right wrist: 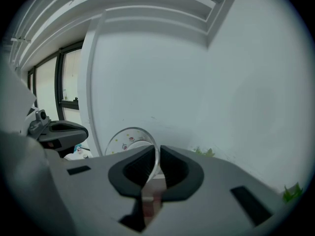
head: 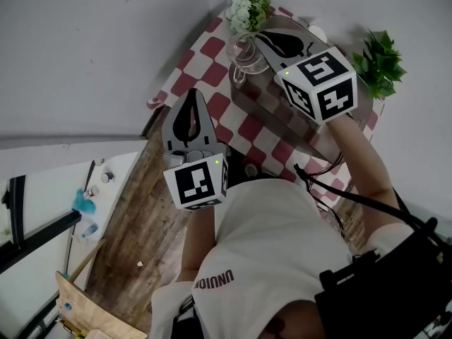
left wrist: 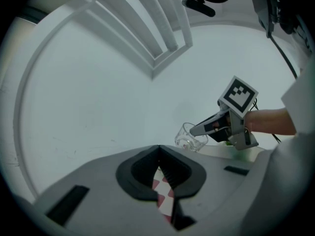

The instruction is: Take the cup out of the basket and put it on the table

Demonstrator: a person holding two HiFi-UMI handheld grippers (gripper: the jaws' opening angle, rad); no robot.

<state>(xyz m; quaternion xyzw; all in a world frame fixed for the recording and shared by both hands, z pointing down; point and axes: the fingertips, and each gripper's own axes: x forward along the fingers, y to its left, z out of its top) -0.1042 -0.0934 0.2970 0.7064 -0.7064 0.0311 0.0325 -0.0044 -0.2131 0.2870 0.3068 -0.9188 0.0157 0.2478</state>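
A clear glass cup (head: 247,56) hangs above the far part of the checkered table (head: 244,129), just below the white flowers. My right gripper (head: 258,38) is shut on its rim; in the right gripper view the glass wall of the cup (right wrist: 132,140) runs between the closed jaws of the gripper (right wrist: 158,154). My left gripper (head: 192,94) hovers over the table's left edge, shut with nothing in it. In the left gripper view, its jaws (left wrist: 158,151) meet over checkered cloth, with the cup (left wrist: 189,137) and right gripper (left wrist: 196,130) beyond. I cannot make out a basket.
White flowers (head: 247,7) stand at the table's far end and a green plant (head: 380,62) at its right corner. A darker patch of cloth lies under the right arm. Wooden floor (head: 134,224) and a white wall lie to the left.
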